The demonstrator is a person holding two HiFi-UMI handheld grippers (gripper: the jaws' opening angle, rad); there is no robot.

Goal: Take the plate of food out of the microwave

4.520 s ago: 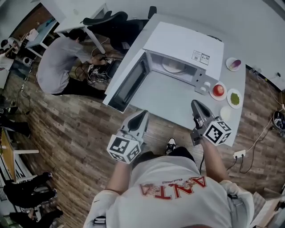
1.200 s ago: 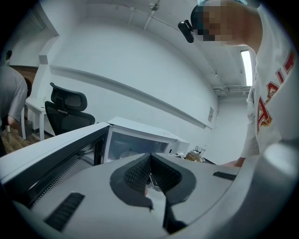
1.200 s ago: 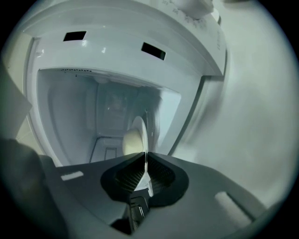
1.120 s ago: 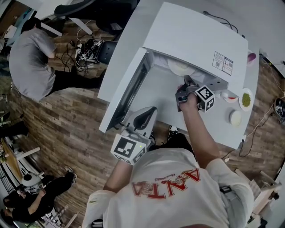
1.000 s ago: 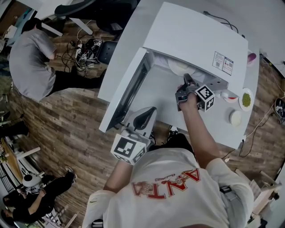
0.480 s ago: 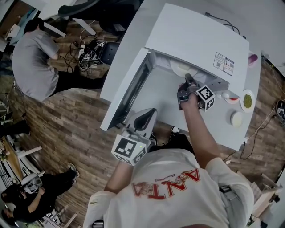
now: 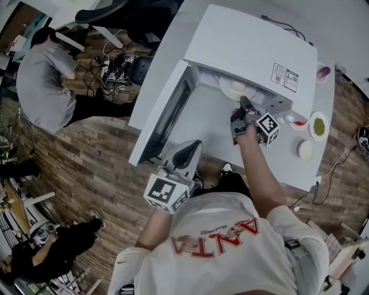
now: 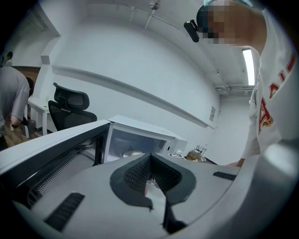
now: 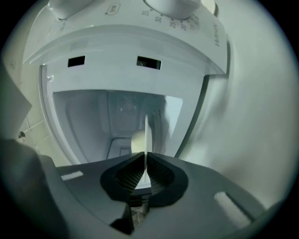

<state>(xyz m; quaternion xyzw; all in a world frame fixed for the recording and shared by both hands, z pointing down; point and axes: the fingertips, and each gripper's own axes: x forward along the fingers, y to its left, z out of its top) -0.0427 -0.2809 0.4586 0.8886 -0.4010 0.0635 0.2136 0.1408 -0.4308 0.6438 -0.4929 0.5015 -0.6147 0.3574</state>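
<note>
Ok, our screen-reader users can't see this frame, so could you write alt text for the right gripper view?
The right gripper has just been closing its jaws onto the rim of a white plate, seen edge-on, which carries a pale lump of food. Behind it is the white cavity of the open microwave, its dial at the top.

1. The microwave (image 7: 248, 43) casing looks like smooth white painted metal, faintly glossy.
2. Its door (image 7: 164, 118) window is dark perforated mesh.
3. The floor (image 7: 86, 161) is matt, grainy wood planking.
4. The left gripper (image 8: 150, 158) has a matt grey plastic shell and dark ribbed pads (image 8: 133, 175).
5. The plate (image 7: 226, 87) looks smooth, white and glossy.
</note>
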